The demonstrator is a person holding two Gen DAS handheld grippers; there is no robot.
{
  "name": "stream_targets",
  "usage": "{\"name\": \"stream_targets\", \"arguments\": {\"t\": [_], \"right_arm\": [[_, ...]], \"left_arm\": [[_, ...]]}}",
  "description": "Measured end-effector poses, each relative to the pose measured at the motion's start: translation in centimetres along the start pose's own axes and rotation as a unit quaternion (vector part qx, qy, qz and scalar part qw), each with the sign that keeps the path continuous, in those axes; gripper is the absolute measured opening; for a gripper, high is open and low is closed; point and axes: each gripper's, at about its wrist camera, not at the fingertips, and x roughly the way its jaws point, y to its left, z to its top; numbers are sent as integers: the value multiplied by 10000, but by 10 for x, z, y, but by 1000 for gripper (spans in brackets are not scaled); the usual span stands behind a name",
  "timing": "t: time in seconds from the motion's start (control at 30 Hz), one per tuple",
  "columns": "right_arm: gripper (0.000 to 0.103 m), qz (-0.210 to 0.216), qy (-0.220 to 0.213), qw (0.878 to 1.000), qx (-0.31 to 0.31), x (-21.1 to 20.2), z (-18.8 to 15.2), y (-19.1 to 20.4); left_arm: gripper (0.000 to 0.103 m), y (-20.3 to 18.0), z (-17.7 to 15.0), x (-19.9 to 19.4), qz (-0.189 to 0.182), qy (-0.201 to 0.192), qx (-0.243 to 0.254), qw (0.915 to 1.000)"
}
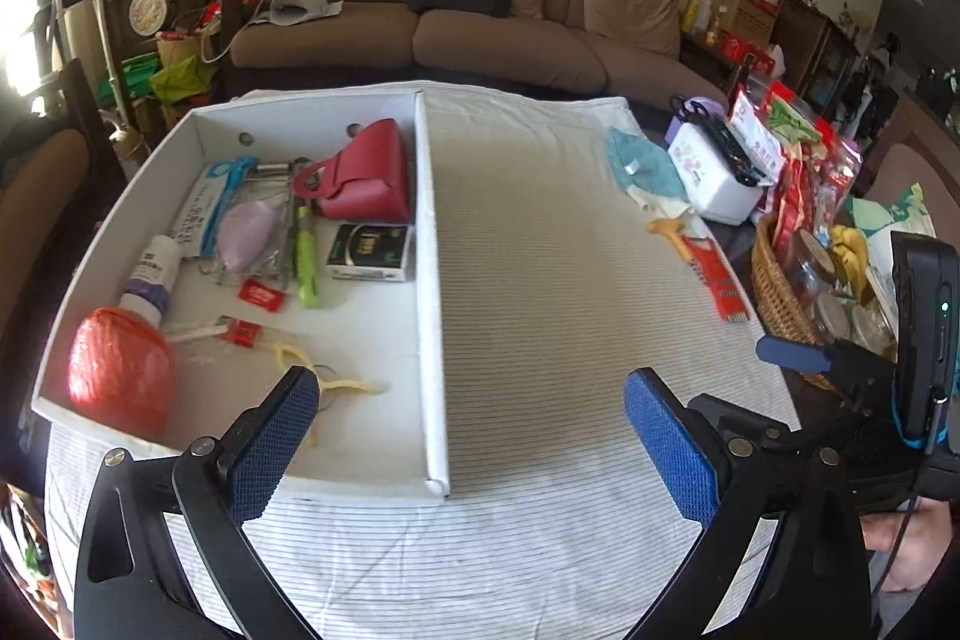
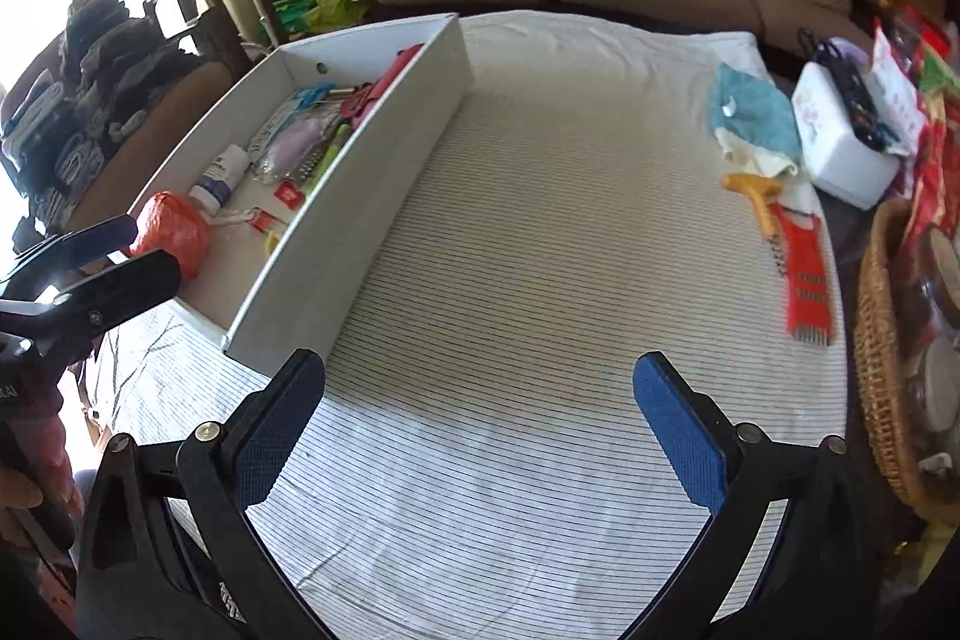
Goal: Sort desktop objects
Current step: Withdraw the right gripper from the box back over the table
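Note:
A white box (image 1: 433,280) on the striped cloth holds a red pouch (image 1: 366,178), a red twine ball (image 1: 117,370), a green pen (image 1: 306,256), a white bottle (image 1: 153,274) and other small items. The box also shows in the right wrist view (image 2: 360,196). A red comb with a yellow handle (image 2: 792,256) lies on the cloth at the right, also in the left wrist view (image 1: 711,274). A teal cloth (image 2: 753,109) lies behind it. My left gripper (image 1: 471,436) is open and empty over the box's near corner. My right gripper (image 2: 480,418) is open and empty above the cloth.
A white tissue box (image 2: 840,154) with black items on top, snack bags (image 1: 798,160) and a wicker basket (image 2: 882,364) of jars crowd the table's right edge. A brown sofa (image 1: 480,22) stands behind the table.

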Motion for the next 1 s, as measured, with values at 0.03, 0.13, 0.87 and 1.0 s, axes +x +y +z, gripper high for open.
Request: {"name": "stream_targets", "arguments": {"t": [0.03, 0.13, 0.87, 1.0], "right_arm": [[103, -65, -19, 10000, 70, 0, -6, -13], [103, -280, -50, 9994, 200, 5, -19, -49], [94, -708, -344, 9921, 980, 73, 41, -200], [87, -818, -210, 9895, 1173, 92, 68, -229]], "left_arm": [[103, -9, 2, 5, -55, 10, 35, 10000], [103, -36, 8, 20, -131, 33, 183, 9997], [103, -134, 92, 206, -521, 483, 432, 9965], [103, -140, 105, 237, -588, 559, 364, 9960]]}}
